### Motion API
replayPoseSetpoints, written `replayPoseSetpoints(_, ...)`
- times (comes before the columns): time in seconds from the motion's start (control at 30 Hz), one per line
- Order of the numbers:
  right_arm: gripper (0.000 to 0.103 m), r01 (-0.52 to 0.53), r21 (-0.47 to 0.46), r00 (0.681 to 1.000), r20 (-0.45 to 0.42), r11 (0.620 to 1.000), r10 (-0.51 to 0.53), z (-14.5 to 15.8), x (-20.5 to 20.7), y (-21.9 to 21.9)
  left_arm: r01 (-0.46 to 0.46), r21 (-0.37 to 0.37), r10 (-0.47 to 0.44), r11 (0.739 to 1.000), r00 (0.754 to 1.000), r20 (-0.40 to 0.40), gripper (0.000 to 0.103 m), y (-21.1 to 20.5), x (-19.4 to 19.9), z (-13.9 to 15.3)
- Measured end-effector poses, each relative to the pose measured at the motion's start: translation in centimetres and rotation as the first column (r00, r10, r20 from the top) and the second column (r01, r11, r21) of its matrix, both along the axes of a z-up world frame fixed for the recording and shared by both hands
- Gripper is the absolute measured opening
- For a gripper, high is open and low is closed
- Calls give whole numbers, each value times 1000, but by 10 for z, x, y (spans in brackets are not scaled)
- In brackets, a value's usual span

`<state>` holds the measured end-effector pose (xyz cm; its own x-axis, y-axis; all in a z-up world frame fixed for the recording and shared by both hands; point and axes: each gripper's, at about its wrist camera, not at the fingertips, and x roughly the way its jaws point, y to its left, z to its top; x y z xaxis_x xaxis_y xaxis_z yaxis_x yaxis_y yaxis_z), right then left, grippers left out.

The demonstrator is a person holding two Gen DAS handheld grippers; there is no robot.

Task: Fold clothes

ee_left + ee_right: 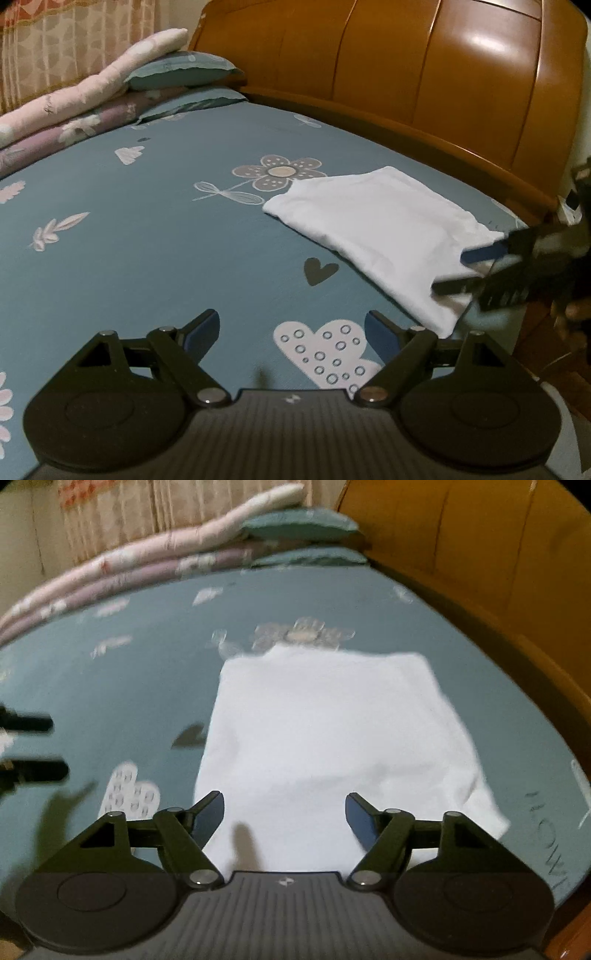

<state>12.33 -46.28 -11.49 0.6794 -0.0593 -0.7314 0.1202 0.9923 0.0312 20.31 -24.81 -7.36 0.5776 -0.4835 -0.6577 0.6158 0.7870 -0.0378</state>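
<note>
The white garment [332,746] lies folded ahead of the right gripper [284,819], its jaws apart and empty; the left gripper [291,336], likewise spread, should retreat cleanly, leaving the fold undisturbed.

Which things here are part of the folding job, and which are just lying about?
Job:
- white garment, folded on the bed sheet
- left hand-held gripper, open
- right hand-held gripper, open

Lying about:
- pillows
- quilts
- headboard
- curtain

Bed sheet [480,716], right edge: large pale letters printed sideways, approx. "MOM", blurred, reading uncertain.
Pink quilt [74,99], far left edge: small script word, illegible.
</note>
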Motion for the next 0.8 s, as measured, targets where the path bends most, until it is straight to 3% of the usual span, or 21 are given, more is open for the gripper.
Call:
replayPoseSetpoints(0.2,83,9,46,1000,0,999,-9,-4,-12,10,-13,17,13,1000,1000,16,89,15,-9,-2)
replayPoseSetpoints(0.43,90,-122,65,979,172,990,110,28,19,28,-75,-2,75,997,997,28,90,40,-7,-2)
replayPoseSetpoints(0.7,91,-160,168,975,183,973,128,1,85,32,-183,-16,183,983,983,9,90,77,12,-9)
replayPoseSetpoints(0.8,98,-164,203,978,162,966,132,-15,92,36,-197,-23,197,980,980,-14,90,82,22,-16)
